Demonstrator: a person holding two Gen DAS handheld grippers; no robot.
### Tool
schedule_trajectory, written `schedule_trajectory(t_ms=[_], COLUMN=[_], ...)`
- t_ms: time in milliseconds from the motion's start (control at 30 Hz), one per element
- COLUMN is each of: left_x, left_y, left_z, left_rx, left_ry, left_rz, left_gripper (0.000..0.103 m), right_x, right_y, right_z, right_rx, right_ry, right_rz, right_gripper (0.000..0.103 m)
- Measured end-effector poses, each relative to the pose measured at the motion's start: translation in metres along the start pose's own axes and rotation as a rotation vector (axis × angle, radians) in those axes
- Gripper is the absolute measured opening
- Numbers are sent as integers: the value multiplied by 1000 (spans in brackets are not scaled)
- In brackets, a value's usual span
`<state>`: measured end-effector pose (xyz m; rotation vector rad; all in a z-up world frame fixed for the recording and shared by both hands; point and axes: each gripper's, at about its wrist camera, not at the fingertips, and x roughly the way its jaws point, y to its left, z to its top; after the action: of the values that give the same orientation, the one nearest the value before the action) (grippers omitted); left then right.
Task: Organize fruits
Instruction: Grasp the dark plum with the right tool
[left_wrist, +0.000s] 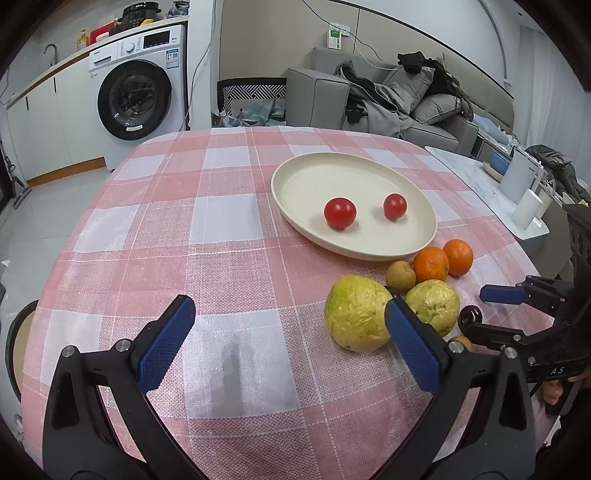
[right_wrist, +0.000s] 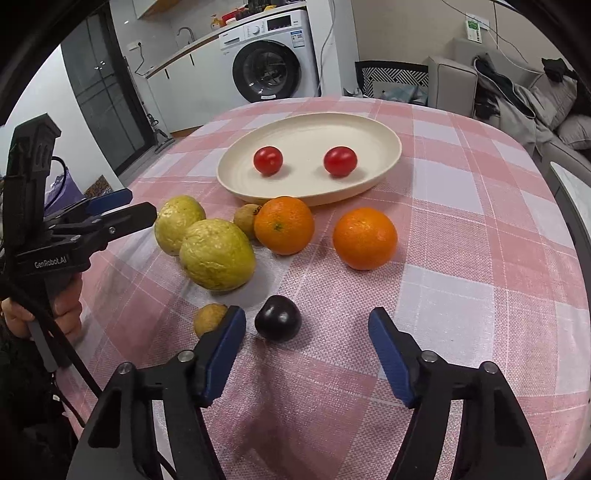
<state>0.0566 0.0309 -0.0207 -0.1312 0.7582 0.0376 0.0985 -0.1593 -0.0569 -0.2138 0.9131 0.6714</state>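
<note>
A cream plate holds two red tomatoes. In front of it on the checked cloth lie two oranges, two yellow-green guavas, two small brown fruits and a dark plum. My right gripper stands open around the plum, which sits close to its left finger without touching the pads. My left gripper is wide open and empty over bare cloth, its right finger beside the larger guava. The plate lies beyond it.
The round table drops off at its left and near edges. Past its far edge are a washing machine and a grey sofa heaped with clothes. A side surface with white containers stands at the right. A hand holds the left gripper.
</note>
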Motion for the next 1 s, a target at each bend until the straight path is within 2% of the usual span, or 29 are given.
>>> schedule_trajectory(t_ms=[467,867,1000], left_x=[5,9,10], left_y=[1,-2,-3], left_z=[-3,-3,-3], left_rx=[-12,-8,-9], left_ry=[10,14,16], left_rz=[-11,-14,-20], left_gripper=[102,102,102], right_x=[-2,-2,-1], right_y=[13,14,13], right_z=[-3,-2,-2], right_rx=[-35,-25,-16], right_ry=[-5,-11,-19], right_rz=[37,44,50], right_gripper=[40,27,26])
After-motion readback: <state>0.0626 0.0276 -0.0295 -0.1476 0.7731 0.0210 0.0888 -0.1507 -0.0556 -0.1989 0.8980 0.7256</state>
